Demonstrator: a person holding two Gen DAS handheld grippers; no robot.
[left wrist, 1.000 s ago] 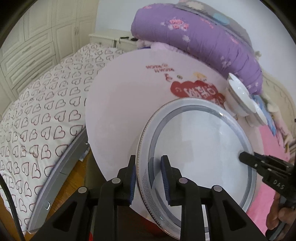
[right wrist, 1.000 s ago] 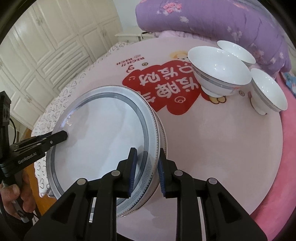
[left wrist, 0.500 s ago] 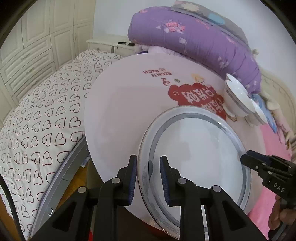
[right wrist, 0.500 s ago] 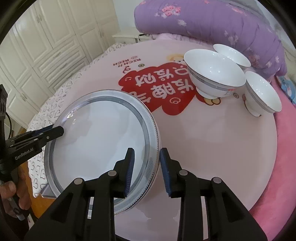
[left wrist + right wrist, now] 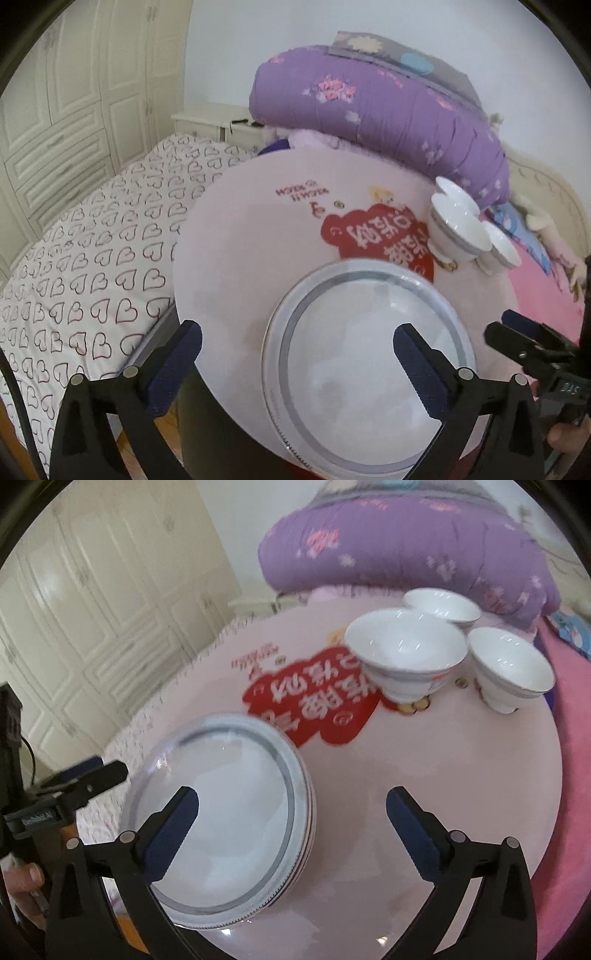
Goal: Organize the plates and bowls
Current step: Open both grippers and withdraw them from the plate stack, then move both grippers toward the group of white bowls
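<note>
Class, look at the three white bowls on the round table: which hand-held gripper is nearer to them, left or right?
Right. The right hand-held gripper is open on the plate stack's bowl-facing side, nearer the bowls. The left hand-held gripper, also open, sits at the stack's opposite edge.

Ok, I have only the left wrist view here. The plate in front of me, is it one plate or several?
Observer: Several. The right wrist view shows the side of the plate stack, with a few rims one over another.
Operator: And is the right gripper open? I see it only from the side.
Observer: Yes. The right gripper has its fingers wide apart and holds nothing.
Operator: How many bowls are there? They overlap for me.
Observer: Three, all upright and empty: the large bowl, the right bowl and the far bowl.
</note>
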